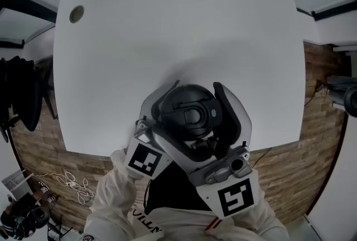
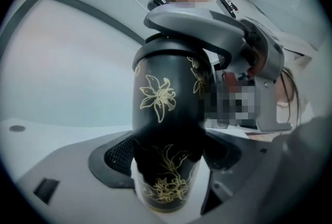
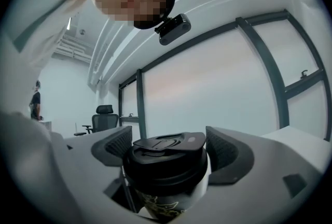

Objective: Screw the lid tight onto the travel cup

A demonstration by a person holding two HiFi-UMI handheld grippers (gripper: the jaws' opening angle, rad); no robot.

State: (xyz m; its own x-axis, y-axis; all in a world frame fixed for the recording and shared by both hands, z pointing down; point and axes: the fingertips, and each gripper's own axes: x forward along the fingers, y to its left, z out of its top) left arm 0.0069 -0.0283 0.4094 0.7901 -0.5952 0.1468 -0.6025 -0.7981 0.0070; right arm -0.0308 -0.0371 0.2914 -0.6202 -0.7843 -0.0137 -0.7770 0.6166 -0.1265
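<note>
Left hand-held gripper [image 2: 166,158] clamps the travel cup [image 2: 161,98] low between its jaws; right hand-held gripper [image 3: 167,146], just above, closes on the lid [image 3: 165,166]. I judge tightening is under way (thread seating hidden); next the lid needs a firm twist against a steady cup.

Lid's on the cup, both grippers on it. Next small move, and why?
Probably twist the right gripper clockwise about the axis of the travel cup while the left gripper holds firm. The lid sits on the cup between the right jaws; the left jaws clamp the cup's body. Tightness cannot be seen, so turn until it resists.
</note>
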